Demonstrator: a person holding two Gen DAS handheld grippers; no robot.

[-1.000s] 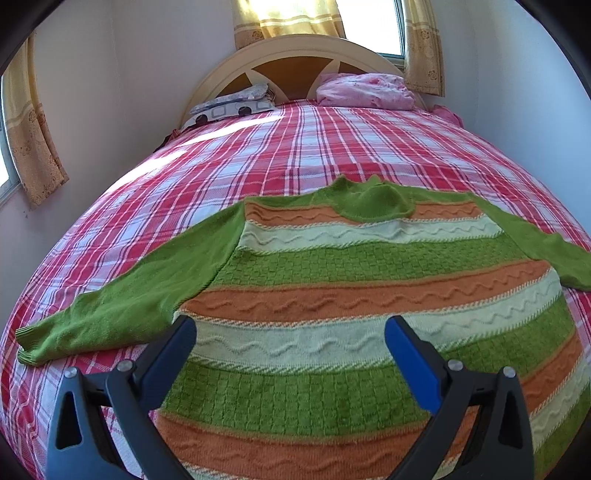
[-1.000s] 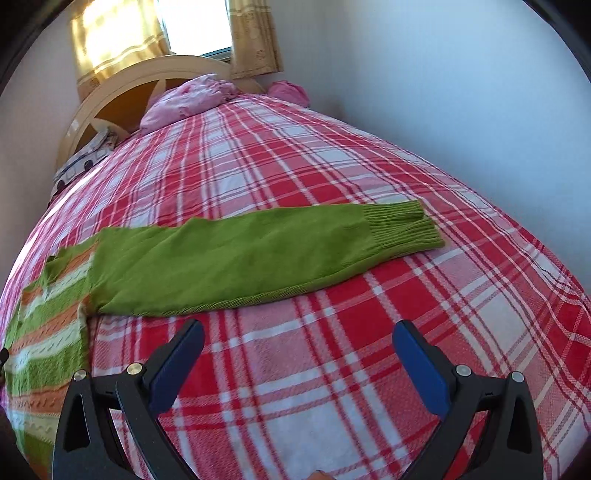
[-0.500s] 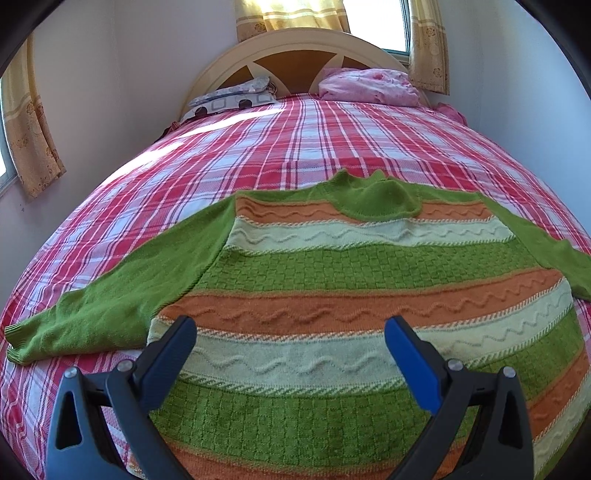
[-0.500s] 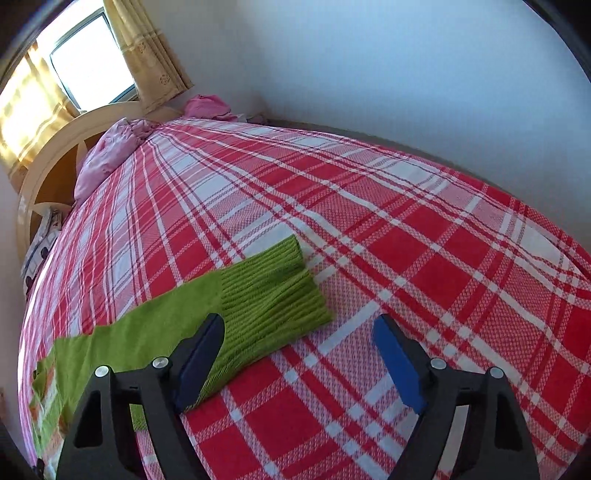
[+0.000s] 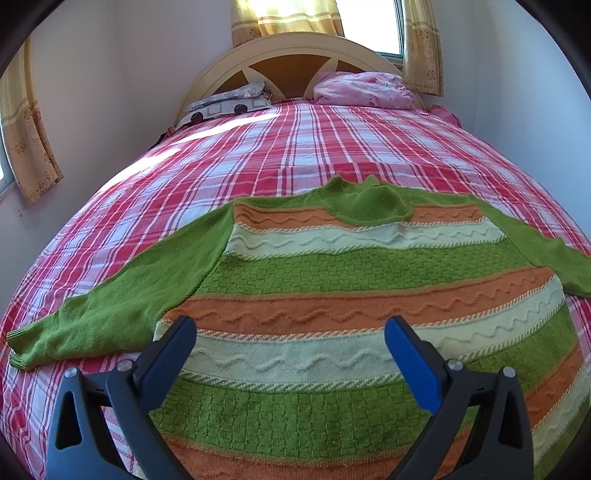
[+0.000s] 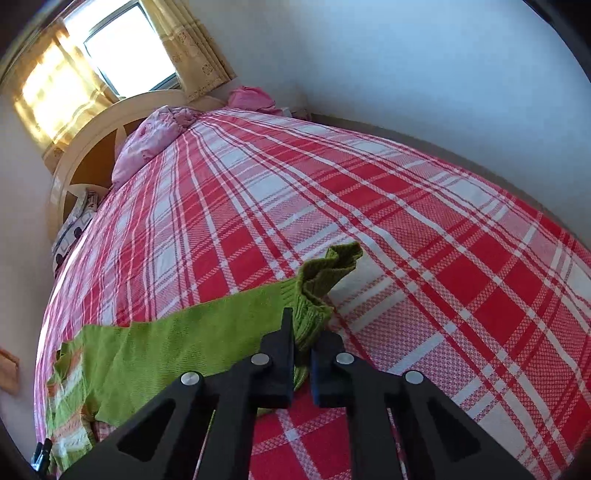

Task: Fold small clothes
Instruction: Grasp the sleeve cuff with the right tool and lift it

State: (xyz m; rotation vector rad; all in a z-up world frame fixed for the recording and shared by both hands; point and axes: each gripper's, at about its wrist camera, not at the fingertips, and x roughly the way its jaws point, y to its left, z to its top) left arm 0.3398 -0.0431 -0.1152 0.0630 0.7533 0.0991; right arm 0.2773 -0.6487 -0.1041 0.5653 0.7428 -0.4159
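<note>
No legible text, label, brand, number or sign appears in either view; the patterned pillow (image 5: 227,105) by the headboard (image 5: 295,55) carries printed shapes only, too small to read as lettering

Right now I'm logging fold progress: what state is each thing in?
Sweater: spread flat, unfolded.
Left sleeve: stretched out flat.
Right sleeve cuff: bunched, pinched.
Right gripper: jaws shut on the cuff.
Left gripper: jaws open, holding nothing.
Curtains: partly drawn.
</note>
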